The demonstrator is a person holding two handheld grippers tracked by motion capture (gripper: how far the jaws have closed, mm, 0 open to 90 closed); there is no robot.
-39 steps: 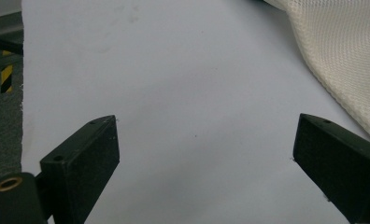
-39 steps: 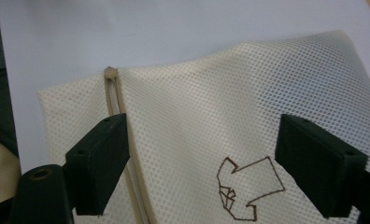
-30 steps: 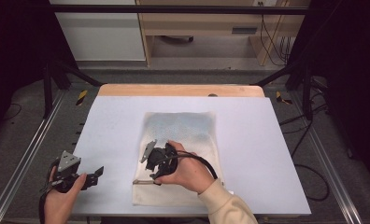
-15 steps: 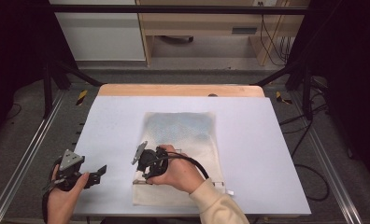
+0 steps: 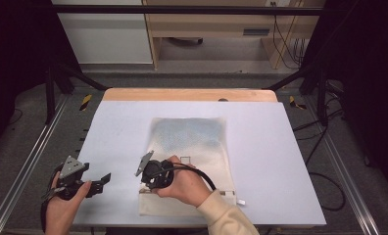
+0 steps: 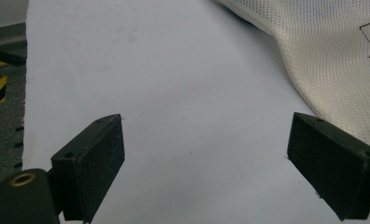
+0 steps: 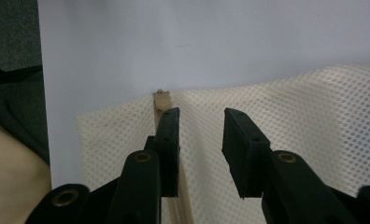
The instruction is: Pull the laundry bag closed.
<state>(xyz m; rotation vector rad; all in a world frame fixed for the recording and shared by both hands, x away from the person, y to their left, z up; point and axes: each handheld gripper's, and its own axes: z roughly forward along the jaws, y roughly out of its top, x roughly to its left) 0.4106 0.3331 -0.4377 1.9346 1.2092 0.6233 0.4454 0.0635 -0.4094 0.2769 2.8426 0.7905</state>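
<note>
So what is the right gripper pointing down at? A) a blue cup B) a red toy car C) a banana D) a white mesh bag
D: in the right gripper view the right gripper has its jaws a little apart just over the white mesh bag, near the bag's zipper strip.

Bright, even overhead light; dark surroundings

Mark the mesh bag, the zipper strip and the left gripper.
mesh bag (image 5: 192, 134), high view, its far half
zipper strip (image 7: 163, 100), right gripper view, its far end
left gripper (image 5: 104, 179), high view, between its fingers
</note>
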